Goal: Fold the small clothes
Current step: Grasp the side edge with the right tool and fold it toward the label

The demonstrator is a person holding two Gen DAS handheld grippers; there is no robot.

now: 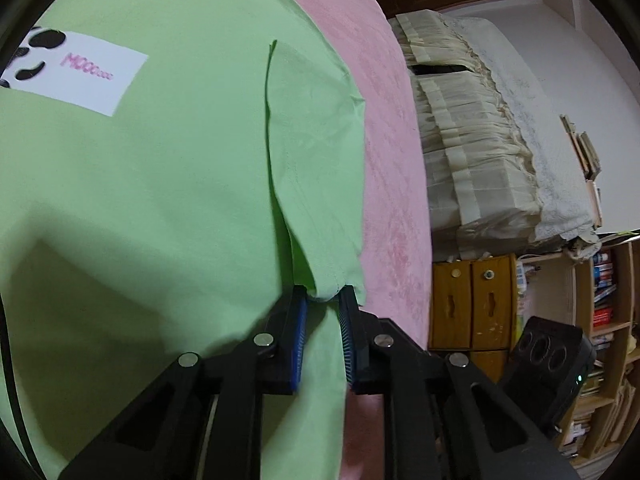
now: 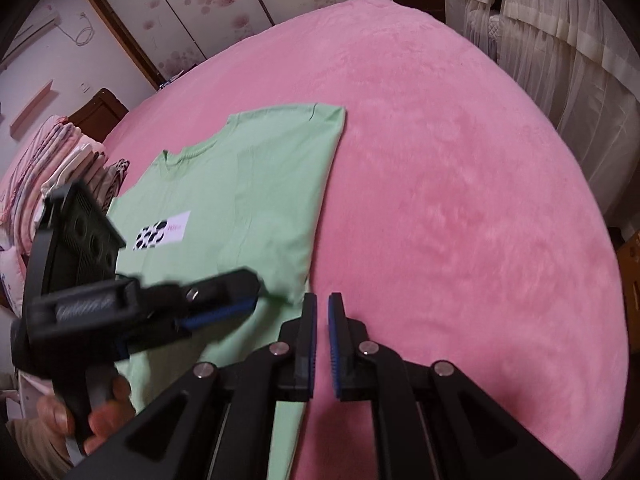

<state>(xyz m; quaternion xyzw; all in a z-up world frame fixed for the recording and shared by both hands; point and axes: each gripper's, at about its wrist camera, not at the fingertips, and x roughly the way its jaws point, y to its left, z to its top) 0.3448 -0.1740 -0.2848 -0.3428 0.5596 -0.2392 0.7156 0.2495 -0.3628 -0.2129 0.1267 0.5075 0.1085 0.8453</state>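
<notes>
A light green T-shirt with a white printed patch lies flat on a pink blanket. One sleeve is folded in over the body. My left gripper has its jaws a little apart around the sleeve's hem, with cloth bunched between the tips. In the right wrist view the shirt lies left of centre, and the left gripper reaches over its edge. My right gripper hovers just off the shirt's right edge over the blanket, jaws nearly together, holding nothing.
A stack of folded clothes lies at the bed's left side. A draped white cover, a small wooden cabinet and bookshelves stand past the bed's edge. Curtains hang at the right.
</notes>
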